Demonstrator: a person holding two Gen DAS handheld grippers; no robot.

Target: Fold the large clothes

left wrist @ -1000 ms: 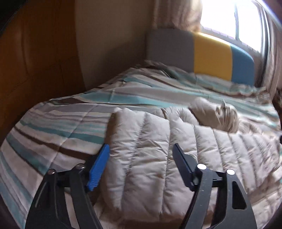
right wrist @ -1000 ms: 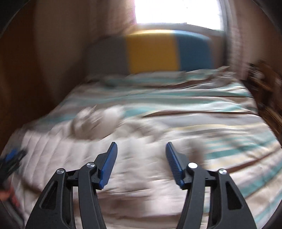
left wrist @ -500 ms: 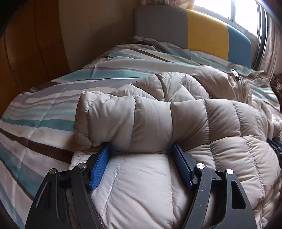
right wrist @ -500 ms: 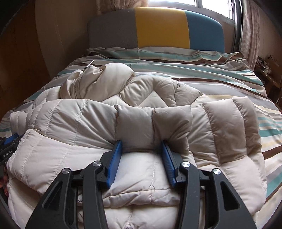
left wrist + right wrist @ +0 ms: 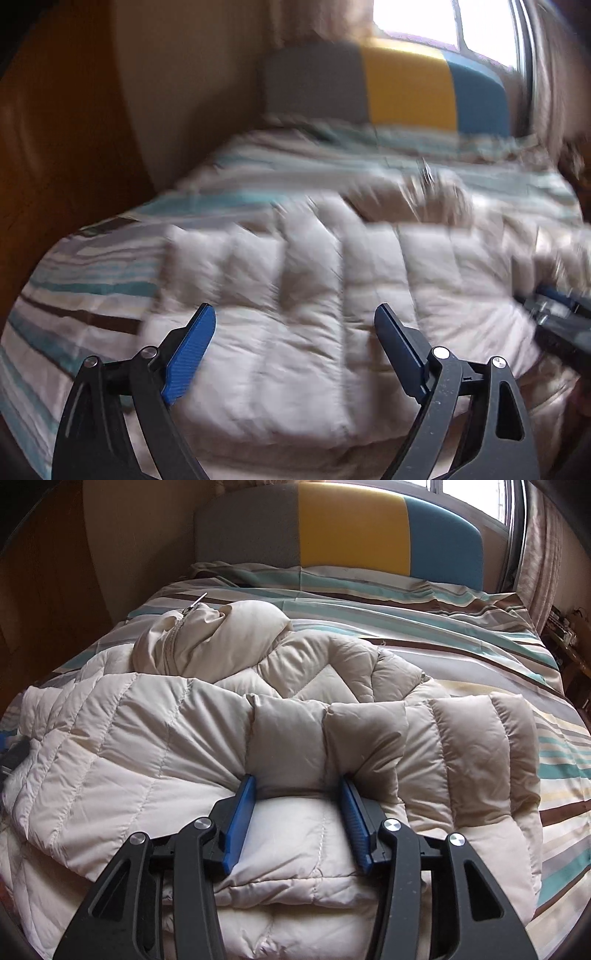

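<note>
A cream quilted down jacket (image 5: 155, 738) lies across the near end of a bed, on a striped duvet (image 5: 424, 627) of teal, brown and grey. Its puffy panels are stitched in long channels, and a folded-over edge runs as a thick roll from one side to the other. Behind that roll the collar or hood bunches up, with a zip pull (image 5: 195, 603) sticking out at the far left.

The right gripper (image 5: 297, 794) tilts steeply down onto the jacket, and its blue pads squeeze a puffed section of the rolled edge, which bulges up between and beyond them. The left gripper (image 5: 295, 317) also points down over the jacket, but its jaws have just been opening and now stand wide apart, with nothing pinched; the fabric lies below and past the tips.

The right wrist view is sharp and shows the whole fold, the grey, yellow and blue headboard (image 5: 351, 528) and a curtain (image 5: 543, 554). The left wrist view is smeared with motion, yet it alone shows the right gripper from the side, at the jacket's far right edge.
</note>
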